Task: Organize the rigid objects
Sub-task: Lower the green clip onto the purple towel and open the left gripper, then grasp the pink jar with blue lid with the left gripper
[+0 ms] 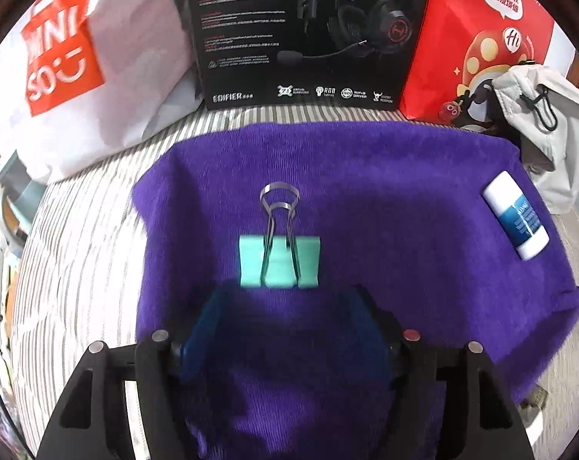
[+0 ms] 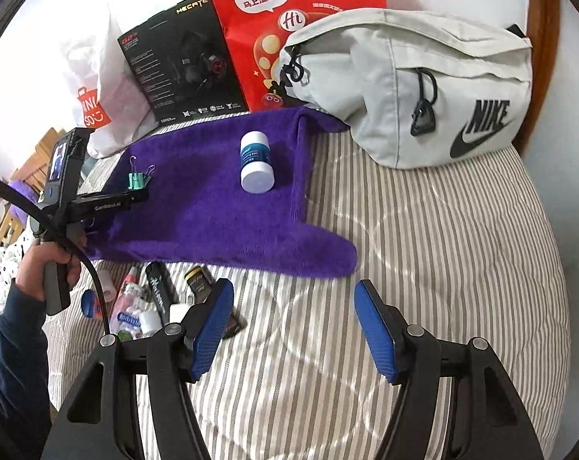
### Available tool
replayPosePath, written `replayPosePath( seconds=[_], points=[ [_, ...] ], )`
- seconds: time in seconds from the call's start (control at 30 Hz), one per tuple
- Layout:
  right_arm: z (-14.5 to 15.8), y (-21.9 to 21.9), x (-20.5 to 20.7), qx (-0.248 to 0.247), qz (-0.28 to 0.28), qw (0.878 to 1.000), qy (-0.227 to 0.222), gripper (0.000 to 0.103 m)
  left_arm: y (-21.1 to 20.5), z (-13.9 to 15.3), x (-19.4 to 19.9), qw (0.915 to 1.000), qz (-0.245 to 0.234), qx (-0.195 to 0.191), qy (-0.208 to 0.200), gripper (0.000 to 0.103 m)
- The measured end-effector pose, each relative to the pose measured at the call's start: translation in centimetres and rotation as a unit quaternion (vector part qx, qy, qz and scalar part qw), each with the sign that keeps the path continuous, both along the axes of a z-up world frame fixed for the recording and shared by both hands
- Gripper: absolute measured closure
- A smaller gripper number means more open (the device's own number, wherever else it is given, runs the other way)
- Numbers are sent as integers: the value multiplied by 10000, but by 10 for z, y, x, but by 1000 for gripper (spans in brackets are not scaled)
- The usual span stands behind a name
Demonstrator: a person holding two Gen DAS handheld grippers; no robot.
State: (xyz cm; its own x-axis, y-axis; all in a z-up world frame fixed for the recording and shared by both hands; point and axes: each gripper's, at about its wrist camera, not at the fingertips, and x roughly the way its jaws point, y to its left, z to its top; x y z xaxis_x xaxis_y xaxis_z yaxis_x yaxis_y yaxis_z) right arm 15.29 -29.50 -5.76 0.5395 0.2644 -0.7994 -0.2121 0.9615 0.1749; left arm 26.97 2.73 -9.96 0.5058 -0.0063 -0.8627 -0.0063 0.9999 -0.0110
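Observation:
A mint green binder clip (image 1: 280, 260) (image 2: 138, 181) lies on the purple towel (image 1: 385, 199) (image 2: 213, 211), its wire handles pointing away from me. My left gripper (image 1: 285, 301) (image 2: 138, 194) is open just behind the clip, blue pads on either side and nothing between them. A white and blue bottle (image 1: 515, 216) (image 2: 255, 163) lies on the towel to the right. My right gripper (image 2: 293, 295) is open and empty over the striped bedding, near the towel's front edge. A pile of small items (image 2: 147, 299) sits in front of the towel at the left.
A black headset box (image 1: 308, 30) (image 2: 182, 65), a red paper bag (image 1: 477, 38) (image 2: 289, 19) and a white shopping bag (image 1: 78, 69) stand behind the towel. A grey Nike bag (image 2: 412, 88) lies at the back right. A hand (image 2: 48, 260) holds the left gripper's handle.

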Motion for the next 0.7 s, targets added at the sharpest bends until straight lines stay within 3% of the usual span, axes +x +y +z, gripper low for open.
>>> replayPosePath(
  seconds=[0.2, 0.33, 0.6, 0.7],
  points=[
    [0, -2, -23, 185, -66, 9998, 10, 38, 7, 34, -57, 9986, 124, -332, -384, 36],
    [0, 1, -35, 180, -24, 9998, 7, 38, 9, 41, -98, 9981, 192, -422, -411, 36],
    [-7, 5, -59, 279, 66, 9996, 24, 37, -2, 26, -172, 9980, 122, -569, -265, 36],
    [-13, 8, -66, 253, 122, 9996, 91, 37, -10, 14, -184, 9984, 92, -522, -181, 36]
  ],
)
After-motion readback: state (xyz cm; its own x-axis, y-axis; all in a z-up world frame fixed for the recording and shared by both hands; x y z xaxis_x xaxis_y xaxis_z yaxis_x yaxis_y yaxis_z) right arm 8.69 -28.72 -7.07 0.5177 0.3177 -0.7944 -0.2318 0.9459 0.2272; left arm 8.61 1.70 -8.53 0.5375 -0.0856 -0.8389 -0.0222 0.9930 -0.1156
